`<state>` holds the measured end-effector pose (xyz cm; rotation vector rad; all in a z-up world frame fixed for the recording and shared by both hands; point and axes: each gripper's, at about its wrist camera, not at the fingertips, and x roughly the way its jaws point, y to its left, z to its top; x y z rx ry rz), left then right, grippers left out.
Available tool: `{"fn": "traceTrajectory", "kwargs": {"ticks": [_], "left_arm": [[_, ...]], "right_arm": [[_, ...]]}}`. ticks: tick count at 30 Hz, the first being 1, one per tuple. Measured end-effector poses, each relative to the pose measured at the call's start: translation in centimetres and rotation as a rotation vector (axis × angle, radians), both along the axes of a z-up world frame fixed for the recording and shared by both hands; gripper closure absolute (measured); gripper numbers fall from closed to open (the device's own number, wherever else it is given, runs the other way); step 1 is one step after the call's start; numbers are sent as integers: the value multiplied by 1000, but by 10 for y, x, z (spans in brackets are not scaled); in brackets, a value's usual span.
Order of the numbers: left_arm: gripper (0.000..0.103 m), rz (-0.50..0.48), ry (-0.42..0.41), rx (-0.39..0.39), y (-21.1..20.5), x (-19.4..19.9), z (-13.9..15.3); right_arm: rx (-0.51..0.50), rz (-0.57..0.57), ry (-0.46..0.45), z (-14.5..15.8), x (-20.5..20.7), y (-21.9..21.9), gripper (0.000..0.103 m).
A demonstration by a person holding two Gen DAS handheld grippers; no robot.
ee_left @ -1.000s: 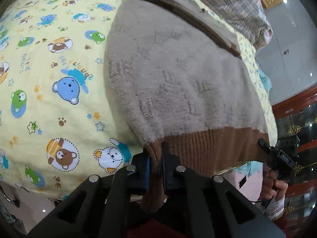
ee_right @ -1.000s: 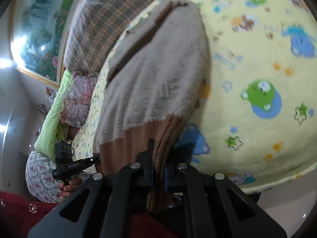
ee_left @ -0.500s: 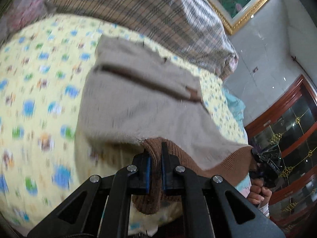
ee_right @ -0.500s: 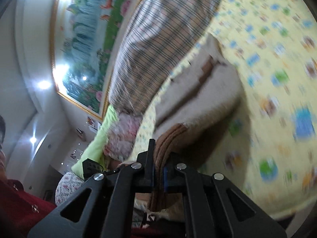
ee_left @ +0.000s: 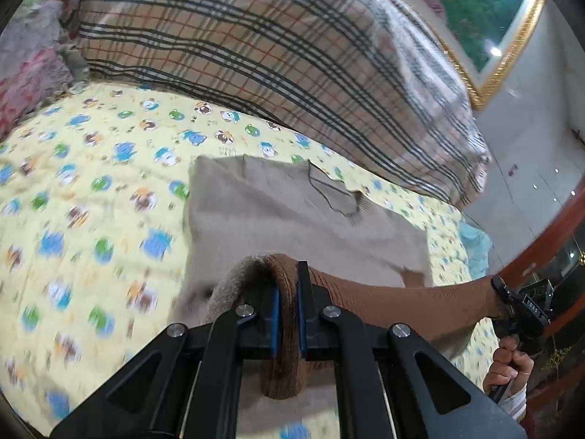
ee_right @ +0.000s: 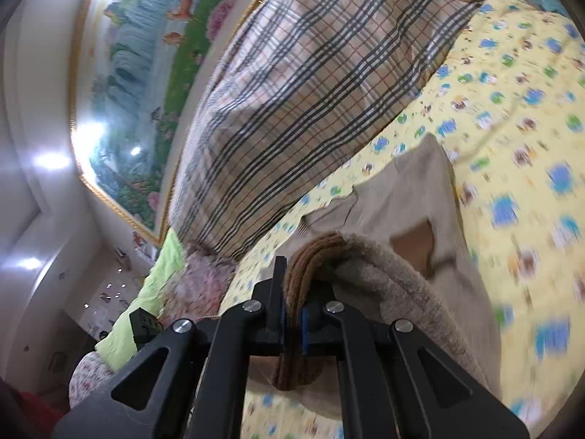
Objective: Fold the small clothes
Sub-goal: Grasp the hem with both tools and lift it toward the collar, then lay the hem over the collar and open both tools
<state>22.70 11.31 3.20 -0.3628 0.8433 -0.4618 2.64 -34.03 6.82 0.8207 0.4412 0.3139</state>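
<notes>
A small beige fleece sweater with a brown ribbed hem lies on a yellow cartoon-print sheet. My left gripper is shut on one corner of the brown hem, lifted above the sweater's body. My right gripper is shut on the other hem corner; it also shows at the right of the left wrist view. The hem stretches taut between the two. The sweater's upper part lies flat on the sheet.
A large plaid blanket is heaped at the far side of the bed. A floral pillow and a green pillow lie nearby. A gold-framed painting hangs on the wall. Dark red wooden furniture stands beside the bed.
Both grippers have lifted the brown hem up and carried it forward over the sweater's body, towards the neckline. The lower half now hangs raised above the sheet.
</notes>
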Motion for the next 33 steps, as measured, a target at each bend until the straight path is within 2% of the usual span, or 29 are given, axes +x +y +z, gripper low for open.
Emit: {"fn": "traceTrajectory", "kwargs": {"ticks": [5,12,14,17,19,21,24,26,28,29,30,31,33], "left_arm": [[98,25,12,40,-19,68,-17],[98,55,50,32,-23,143,-40],[98,56,78,29,-23,157,-51],[97,60,133,72,-27,173,-75],[96,48,129,63,-26,176,-80],[92,25,117,39,-21,175,-75],[90,-25,115,-16,-10,173,-60],[90,-37,107,-15,-3,167,-48],[76,0,60,35,5,153,-35],[55,21,26,62,9,145,-27],[44,33,7,70,14,138,-22],[40,56,7,67,20,132,-19],[43,34,5,29,21,117,-12]], "right_arm": [[-19,-17,44,-5,74,-14,96],[0,-48,91,-22,148,-43,96],[-5,-53,122,-31,161,-47,96],[-14,-68,199,-53,180,-53,93],[-49,-99,270,-67,188,-56,92],[6,-111,277,-76,189,-65,91],[26,-142,247,-68,181,-75,81],[14,-169,225,-57,172,-79,66],[13,-208,201,-44,160,-85,60],[5,-223,184,-36,152,-86,60],[-8,-226,165,-28,145,-85,60],[-23,-218,144,-21,139,-82,60],[-81,-161,119,-8,130,-64,60]]}}
